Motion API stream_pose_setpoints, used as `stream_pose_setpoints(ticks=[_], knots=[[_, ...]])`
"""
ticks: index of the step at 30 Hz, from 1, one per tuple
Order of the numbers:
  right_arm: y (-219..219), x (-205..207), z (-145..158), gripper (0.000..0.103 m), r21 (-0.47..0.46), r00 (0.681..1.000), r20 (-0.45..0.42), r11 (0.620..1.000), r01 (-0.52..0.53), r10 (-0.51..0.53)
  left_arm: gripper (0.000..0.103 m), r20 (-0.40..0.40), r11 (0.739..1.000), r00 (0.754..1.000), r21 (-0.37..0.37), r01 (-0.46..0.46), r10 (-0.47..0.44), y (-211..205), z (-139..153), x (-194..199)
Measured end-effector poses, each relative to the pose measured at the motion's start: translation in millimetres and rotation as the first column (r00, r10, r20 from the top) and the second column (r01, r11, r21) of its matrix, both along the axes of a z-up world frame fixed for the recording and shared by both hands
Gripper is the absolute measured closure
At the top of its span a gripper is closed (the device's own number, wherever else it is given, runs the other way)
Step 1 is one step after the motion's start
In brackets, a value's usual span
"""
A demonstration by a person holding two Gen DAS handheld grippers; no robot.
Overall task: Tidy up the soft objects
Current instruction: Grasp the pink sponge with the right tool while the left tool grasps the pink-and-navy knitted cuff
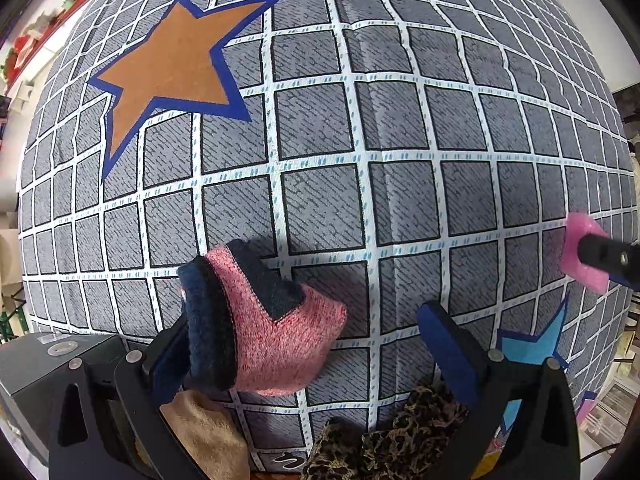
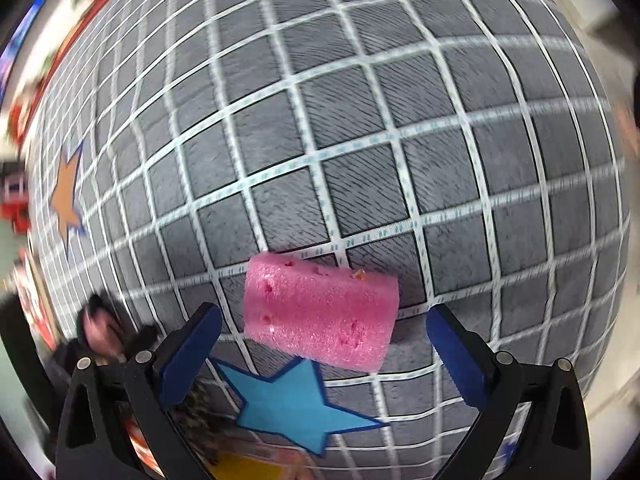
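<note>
Two stars (image 1: 168, 68) on checked cloth (image 1: 400, 140), leopard fabric (image 1: 384, 440) nearby.

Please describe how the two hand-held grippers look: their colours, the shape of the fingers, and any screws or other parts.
Both look alike. The left hand-held gripper and the right hand-held gripper have black angular frames with triangular cut-outs and round silver screws. Each finger ends in a flat dark blue pad. A dark grey box sits beside the left one. No sleeves or cables show clearly.

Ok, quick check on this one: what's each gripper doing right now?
Left gripper: open, pink and navy knitted sock draped against its left finger, not clamped.
Right gripper: open, pink foam roll between its fingers, not clamped.
</note>
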State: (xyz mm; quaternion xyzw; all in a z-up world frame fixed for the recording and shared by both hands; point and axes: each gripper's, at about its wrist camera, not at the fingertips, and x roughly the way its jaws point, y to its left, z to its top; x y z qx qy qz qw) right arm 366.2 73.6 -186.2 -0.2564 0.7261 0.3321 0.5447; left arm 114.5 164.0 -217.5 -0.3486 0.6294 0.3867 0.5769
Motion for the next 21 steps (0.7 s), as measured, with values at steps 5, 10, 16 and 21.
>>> stream_pose_setpoints(ticks=[5,10,16,21], knots=[[6,-5,-16,0.000,-0.042,0.994,0.049,0.994,0.098,-0.096,0.000,0.006,1.000,1.000,0.011,-0.003,0.003,-7,8,-4],[24,-27,-28,0.000,-0.124,0.990,0.130,0.990,0.069,-0.053,0.000,0.022,0.999,1.000,0.040,-0.002,0.001,-15,12,-8],[40,-30,-33,0.000,-0.154,0.996,0.076,0.988,-0.032,0.044,0.000,-0.003,1.000,1.000,0.019,-0.022,0.022,-19,15,-9],[33,-47,-26,0.032,-0.135,0.991,0.109,0.989,-0.064,0.079,0.031,0.004,0.998,1.000,0.051,0.025,-0.026,-25,26,-1]])
